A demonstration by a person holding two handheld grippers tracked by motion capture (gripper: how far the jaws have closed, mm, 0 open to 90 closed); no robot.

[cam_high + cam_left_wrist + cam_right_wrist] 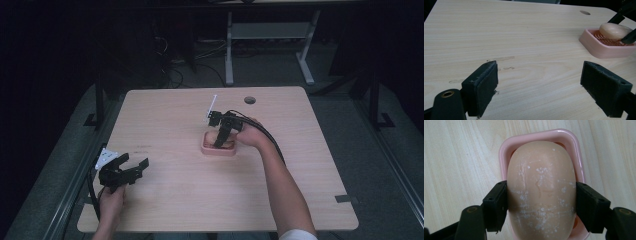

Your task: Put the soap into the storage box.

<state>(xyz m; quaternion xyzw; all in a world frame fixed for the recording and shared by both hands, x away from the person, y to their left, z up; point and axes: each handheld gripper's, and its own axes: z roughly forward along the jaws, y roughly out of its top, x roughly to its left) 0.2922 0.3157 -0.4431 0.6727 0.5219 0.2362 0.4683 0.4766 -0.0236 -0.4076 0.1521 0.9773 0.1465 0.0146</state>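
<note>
A pale oval bar of soap [541, 187] sits over a pink soap dish [506, 150] in the right gripper view, its surface flecked with white. My right gripper [541, 205] is shut on the soap, one black pad pressed on each side. From above, the right gripper [220, 141] points down into the pink dish [207, 148] near the table's middle. My left gripper [134, 165] stands open near the front left, low over bare wood. In the left gripper view, the gripper [540, 85] has nothing between its pads, and the dish [596, 47] with the soap [614, 30] lies far right.
The light wooden table [165, 115] has a round cable hole [249, 100] at its back edge. A small white marker [212, 106] rises on the right gripper. Dark floor, cables and a grey desk frame [270, 35] lie beyond the table.
</note>
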